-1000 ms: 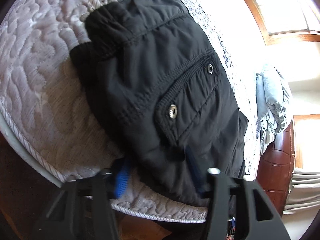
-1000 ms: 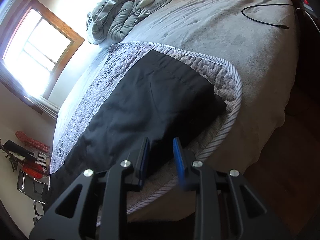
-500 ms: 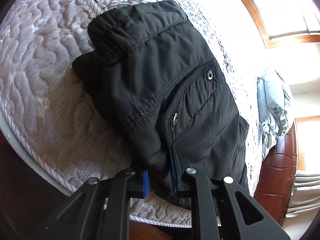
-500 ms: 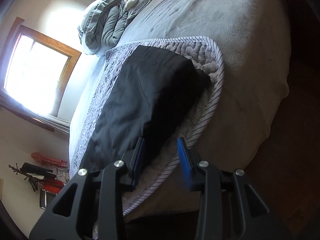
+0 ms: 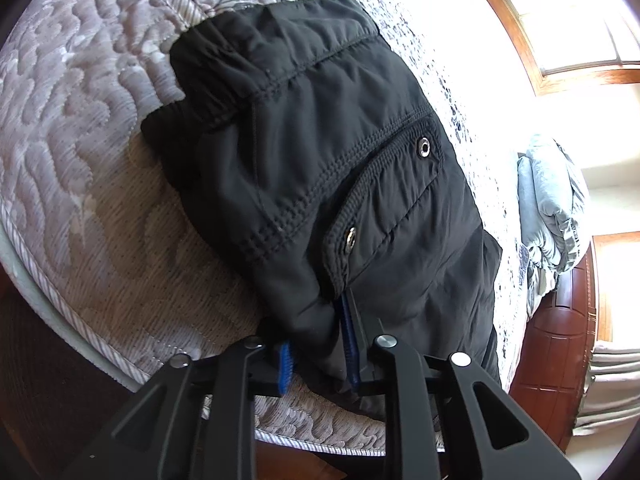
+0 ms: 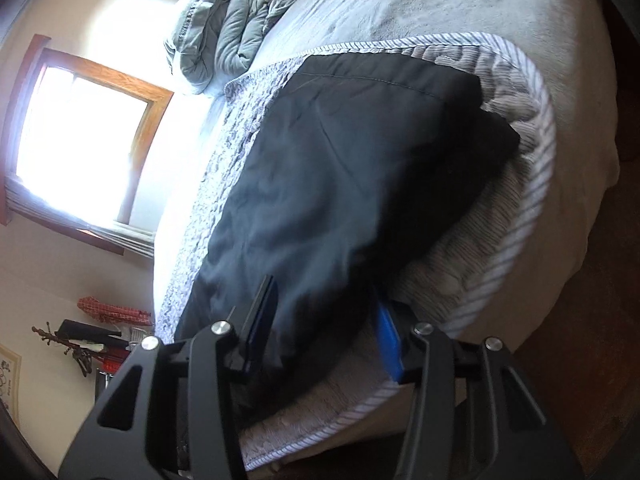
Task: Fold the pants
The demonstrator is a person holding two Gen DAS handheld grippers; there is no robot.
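Pants [image 5: 320, 152]: black, lying folded lengthwise on the quilted mat [image 5: 80, 128] on the bed [image 6: 460, 8]; waistband end ahead of the left fingers, leg end ahead of the right fingers.
Pocket [image 5: 392, 208]: flap with two metal snaps [image 5: 423, 147], just beyond the left fingertips; contents not visible.
Left gripper [image 5: 318, 354]: blue pads closed narrowly on a bunched edge of the pants; fabric fills the gap.
Right gripper [image 6: 324, 336]: jaws set wide, pants fabric lying between the two pads; a pinch cannot be confirmed, motion blur.
Right pad [image 6: 388, 340]: touching the mat's near side.
Comforter [image 6: 224, 40]: grey, heaped far beyond the right fingers, by the window [image 6: 76, 136].
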